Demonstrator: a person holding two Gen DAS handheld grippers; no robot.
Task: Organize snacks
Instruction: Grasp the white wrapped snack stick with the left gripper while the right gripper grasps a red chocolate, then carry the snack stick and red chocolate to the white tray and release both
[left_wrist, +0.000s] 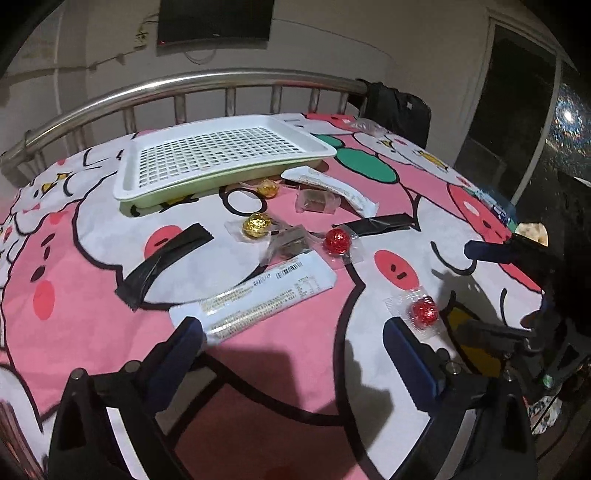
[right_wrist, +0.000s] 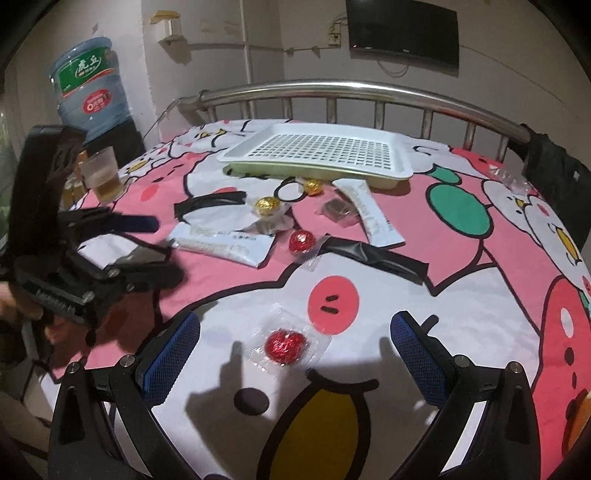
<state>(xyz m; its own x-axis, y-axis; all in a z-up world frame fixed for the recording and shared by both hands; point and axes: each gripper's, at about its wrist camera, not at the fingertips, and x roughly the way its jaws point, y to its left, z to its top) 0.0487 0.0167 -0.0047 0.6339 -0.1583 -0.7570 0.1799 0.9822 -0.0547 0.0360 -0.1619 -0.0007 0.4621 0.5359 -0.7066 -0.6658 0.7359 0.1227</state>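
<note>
A white slotted tray (left_wrist: 221, 147) (right_wrist: 317, 153) lies at the far side of the pink cartoon sheet. Snacks lie loose before it: two gold foil balls (left_wrist: 255, 224) (right_wrist: 267, 205), red foil balls (left_wrist: 337, 240) (right_wrist: 301, 242), brown wrapped sweets (left_wrist: 316, 201), white bar packets (left_wrist: 258, 295) (right_wrist: 225, 242) and black sachets (left_wrist: 162, 264) (right_wrist: 373, 256). My left gripper (left_wrist: 291, 332) is open, its left finger beside the near white packet. My right gripper (right_wrist: 295, 336) is open around a red foil ball in clear wrap (right_wrist: 286, 345) (left_wrist: 424, 312). Each gripper also shows in the other view (left_wrist: 517, 288) (right_wrist: 122, 240).
A steel bed rail (left_wrist: 184, 85) (right_wrist: 351, 90) runs behind the tray. A black bag (left_wrist: 399, 110) hangs on its right end. A water bottle (right_wrist: 88, 85) and a cup of yellow drink (right_wrist: 103, 177) stand off the left edge. A clear packet (left_wrist: 365, 125) lies far right.
</note>
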